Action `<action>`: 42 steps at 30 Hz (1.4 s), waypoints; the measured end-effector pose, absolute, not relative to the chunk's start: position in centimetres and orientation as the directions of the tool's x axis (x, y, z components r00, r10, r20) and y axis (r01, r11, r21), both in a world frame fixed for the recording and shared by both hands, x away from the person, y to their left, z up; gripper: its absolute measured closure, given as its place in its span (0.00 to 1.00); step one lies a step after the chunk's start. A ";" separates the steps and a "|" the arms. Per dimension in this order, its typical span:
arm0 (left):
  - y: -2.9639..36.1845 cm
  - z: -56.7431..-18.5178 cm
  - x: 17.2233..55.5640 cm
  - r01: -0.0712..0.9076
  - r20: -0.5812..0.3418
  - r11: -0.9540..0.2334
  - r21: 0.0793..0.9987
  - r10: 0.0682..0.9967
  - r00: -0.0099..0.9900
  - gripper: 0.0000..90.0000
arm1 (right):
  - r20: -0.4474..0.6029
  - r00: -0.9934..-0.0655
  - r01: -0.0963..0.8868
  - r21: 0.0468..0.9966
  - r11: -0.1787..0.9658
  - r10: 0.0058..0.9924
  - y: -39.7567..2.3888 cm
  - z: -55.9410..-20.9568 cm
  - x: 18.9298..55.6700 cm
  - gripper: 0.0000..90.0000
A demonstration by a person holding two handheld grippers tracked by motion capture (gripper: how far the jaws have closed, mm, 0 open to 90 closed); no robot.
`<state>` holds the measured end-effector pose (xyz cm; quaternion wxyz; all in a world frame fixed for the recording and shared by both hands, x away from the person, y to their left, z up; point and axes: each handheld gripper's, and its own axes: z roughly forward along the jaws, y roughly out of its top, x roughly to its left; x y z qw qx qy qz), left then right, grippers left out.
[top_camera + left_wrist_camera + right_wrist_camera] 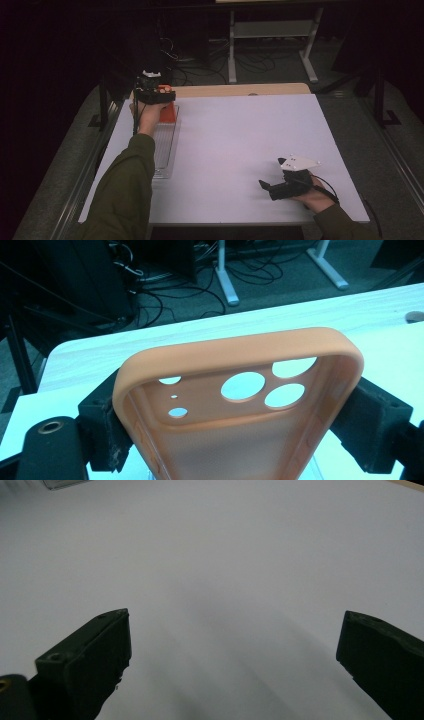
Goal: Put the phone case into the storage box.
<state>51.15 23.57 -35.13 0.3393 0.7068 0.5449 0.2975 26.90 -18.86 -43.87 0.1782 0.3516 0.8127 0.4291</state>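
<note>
An orange phone case (240,352) with several camera cut-outs stands between my left gripper's (237,415) black pads, which press on its two long sides. From above, the left gripper (152,92) is at the far left of the white table top (240,145), holding the case (169,114) over the far end of a clear plastic tray (162,150). My right gripper (267,187) rests near the front right of the table, jaws pointing left. Its jaws (235,650) stand wide apart with nothing but bare white surface between them.
The clear tray runs lengthwise along the table's left edge. A strip of wooden tabletop (240,90) shows behind the white sheet. Beyond it are white desk legs (232,50) and loose cables (200,65) on the dark floor.
</note>
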 end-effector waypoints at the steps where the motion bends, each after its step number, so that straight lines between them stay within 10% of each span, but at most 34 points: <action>1: 23.6 -35.2 51.2 0.573 0.052 -0.177 0.800 0.972 0.228 0.17 | 0.013 -0.689 0.420 0.823 0.384 0.725 -18.9 -43.9 26.9 0.01; 42: 25.0 -34.4 52.0 0.542 0.040 -0.174 0.822 0.968 0.249 0.00 | 0.021 -0.688 0.426 0.821 0.381 0.725 -18.9 -43.9 26.9 0.01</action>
